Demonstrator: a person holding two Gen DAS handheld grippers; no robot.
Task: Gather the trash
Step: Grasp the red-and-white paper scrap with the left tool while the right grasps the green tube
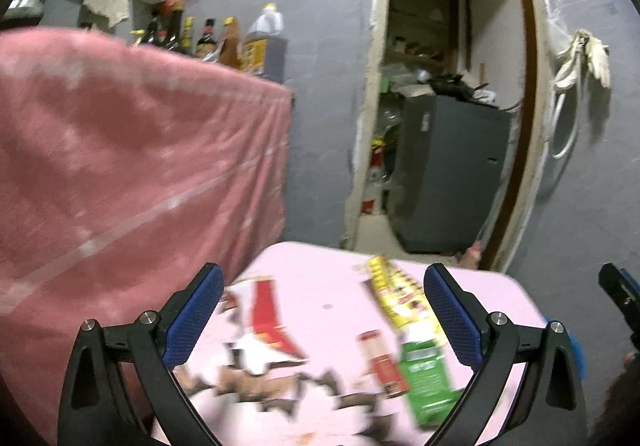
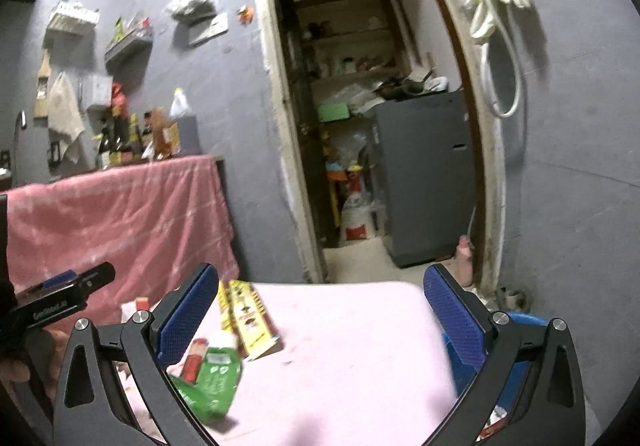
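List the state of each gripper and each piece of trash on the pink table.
left gripper: open, empty
right gripper: open, empty
green pouch: lying flat on pink table
yellow box: lying flat
red packet: lying flat
torn brown scraps: scattered

Dim, flat indoor light with a purplish cast fills both fisheye views, objects hung on the wall (image 2: 580, 150) cast soft shadows to the right, motion blur smears the litter on the pink table (image 1: 320, 286), and straight lines bow toward black vignetted corners
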